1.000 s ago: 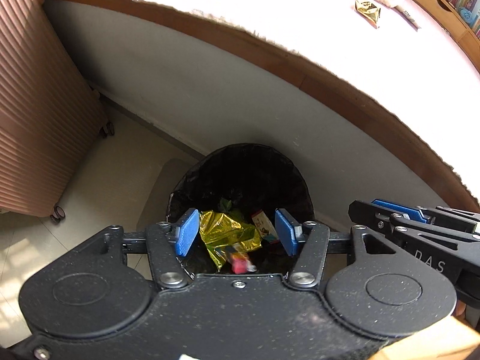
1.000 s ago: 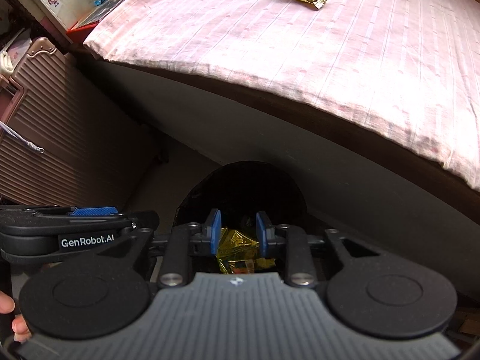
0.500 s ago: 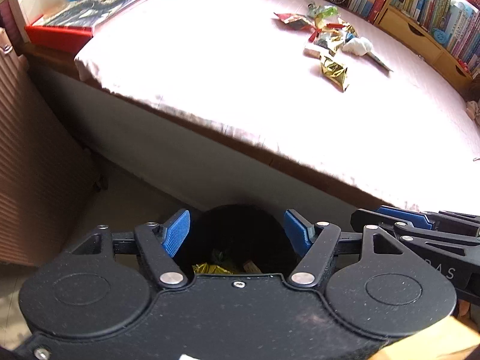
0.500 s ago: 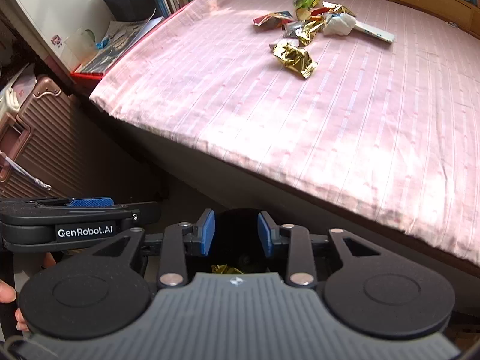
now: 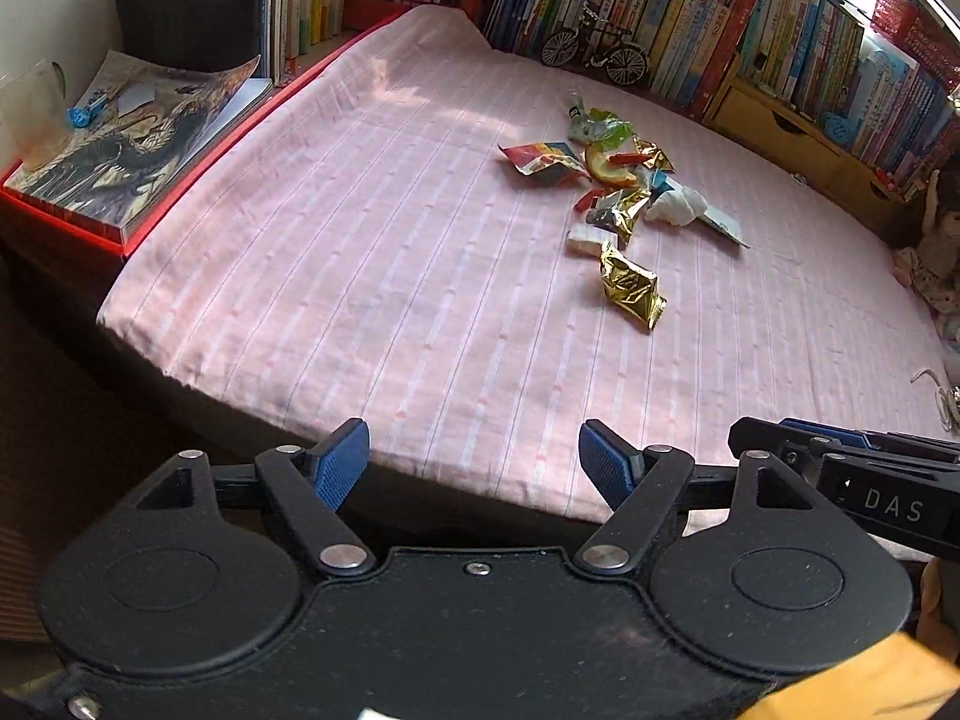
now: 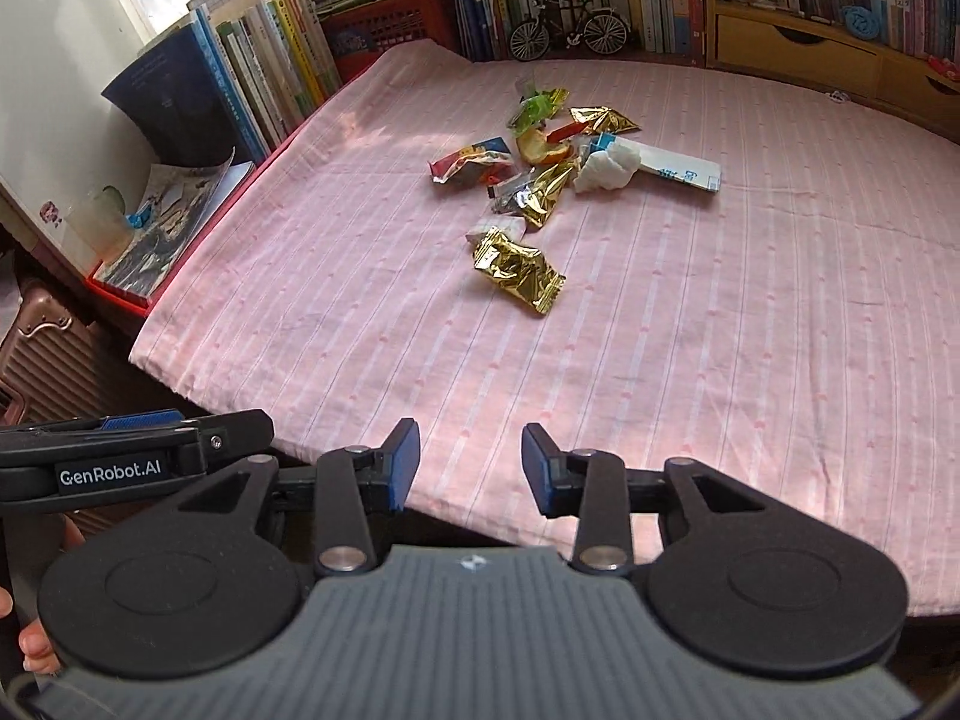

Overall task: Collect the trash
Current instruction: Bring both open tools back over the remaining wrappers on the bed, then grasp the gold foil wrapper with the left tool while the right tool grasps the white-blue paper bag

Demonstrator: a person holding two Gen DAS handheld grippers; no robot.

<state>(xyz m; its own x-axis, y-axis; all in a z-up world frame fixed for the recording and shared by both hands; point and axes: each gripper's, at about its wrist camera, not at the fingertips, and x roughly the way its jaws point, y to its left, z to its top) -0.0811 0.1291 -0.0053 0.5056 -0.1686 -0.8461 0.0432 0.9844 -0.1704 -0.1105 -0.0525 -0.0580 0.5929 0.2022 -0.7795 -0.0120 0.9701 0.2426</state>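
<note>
A heap of trash lies mid-bed on the pink striped sheet (image 5: 372,276): a gold foil wrapper (image 5: 631,285) (image 6: 518,268) nearest me, a second gold wrapper (image 5: 617,213) (image 6: 543,189), a red and white packet (image 5: 543,161) (image 6: 474,165), an orange peel (image 6: 540,147), a white tissue wad (image 5: 675,207) (image 6: 606,171) and a flat white sachet (image 6: 678,168). My left gripper (image 5: 474,459) hovers open and empty over the bed's near edge. My right gripper (image 6: 470,459) is also open and empty, just to its right. Both are well short of the heap.
Books (image 6: 276,60) line the headboard and far side, with a model bicycle (image 6: 567,27) in front. A red tray with a magazine (image 5: 126,138) sits at the bed's left. A ribbed suitcase (image 6: 42,360) stands on the floor left. Wooden drawers (image 6: 798,54) are at far right.
Both grippers have tilted up from the black bin on the floor, which is out of view now, to face the bed. The left jaws have spread wider; the right jaws opened a little.
</note>
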